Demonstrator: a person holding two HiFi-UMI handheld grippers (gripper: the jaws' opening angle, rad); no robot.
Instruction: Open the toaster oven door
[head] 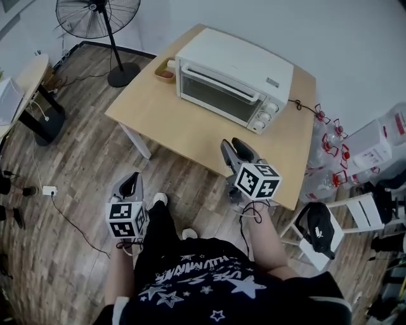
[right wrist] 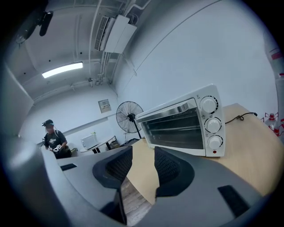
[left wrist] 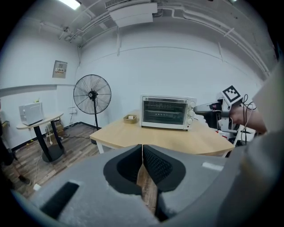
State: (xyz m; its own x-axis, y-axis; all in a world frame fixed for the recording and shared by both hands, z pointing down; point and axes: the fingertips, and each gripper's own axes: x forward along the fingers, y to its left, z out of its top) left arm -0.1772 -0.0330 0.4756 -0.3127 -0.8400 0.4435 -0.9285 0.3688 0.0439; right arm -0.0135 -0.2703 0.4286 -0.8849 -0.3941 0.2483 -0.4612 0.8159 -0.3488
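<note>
A white toaster oven (head: 232, 77) stands at the far side of a light wooden table (head: 184, 130), its glass door closed and its bar handle (head: 219, 83) along the door's top edge. Three knobs (head: 266, 114) sit at its right end. My right gripper (head: 236, 151) hovers over the table's near edge, short of the oven, jaws open and empty. In the right gripper view the oven (right wrist: 186, 126) fills the space just ahead of the gripper (right wrist: 143, 156). My left gripper (head: 132, 184) hangs over the floor, left of the table, shut on nothing. In its view the gripper (left wrist: 142, 148) faces the oven (left wrist: 166, 112) from afar.
A small tray (head: 165, 70) lies at the oven's left end. The oven's cord (head: 306, 106) runs off the table's right edge. A standing fan (head: 101, 16) is behind the table, water bottles (head: 327, 141) and a white chair (head: 330, 228) to the right, a side desk (head: 28, 89) to the left.
</note>
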